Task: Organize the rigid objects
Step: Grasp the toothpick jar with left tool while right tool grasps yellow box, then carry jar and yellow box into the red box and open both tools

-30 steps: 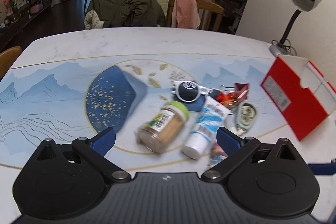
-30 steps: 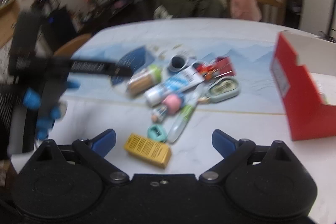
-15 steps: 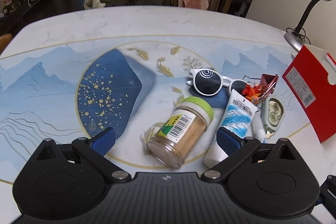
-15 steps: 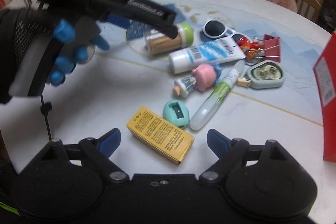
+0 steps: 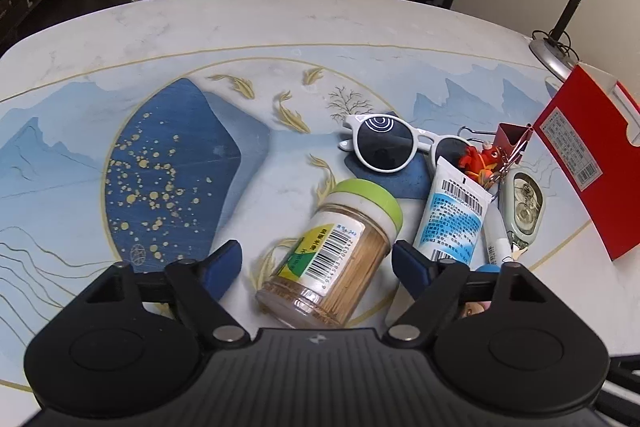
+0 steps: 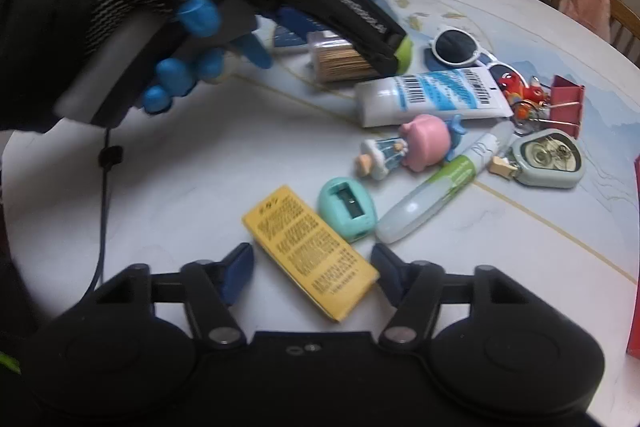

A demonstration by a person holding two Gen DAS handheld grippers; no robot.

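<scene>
Left gripper (image 5: 318,259): jaws just been closing, spread either side of toothpick jar (image 5: 334,251) lying on its side on table (image 5: 240,23); pads not touching. Right gripper (image 6: 312,269): jaws likewise closing, yellow box (image 6: 312,251) lying flat between fingers, gaps both sides. Teal sharpener (image 6: 347,207) just beyond right finger.

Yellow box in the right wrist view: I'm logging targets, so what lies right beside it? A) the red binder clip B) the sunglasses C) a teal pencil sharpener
C: the teal pencil sharpener sits against the far edge of the yellow box; the other two lie farther back.
</scene>
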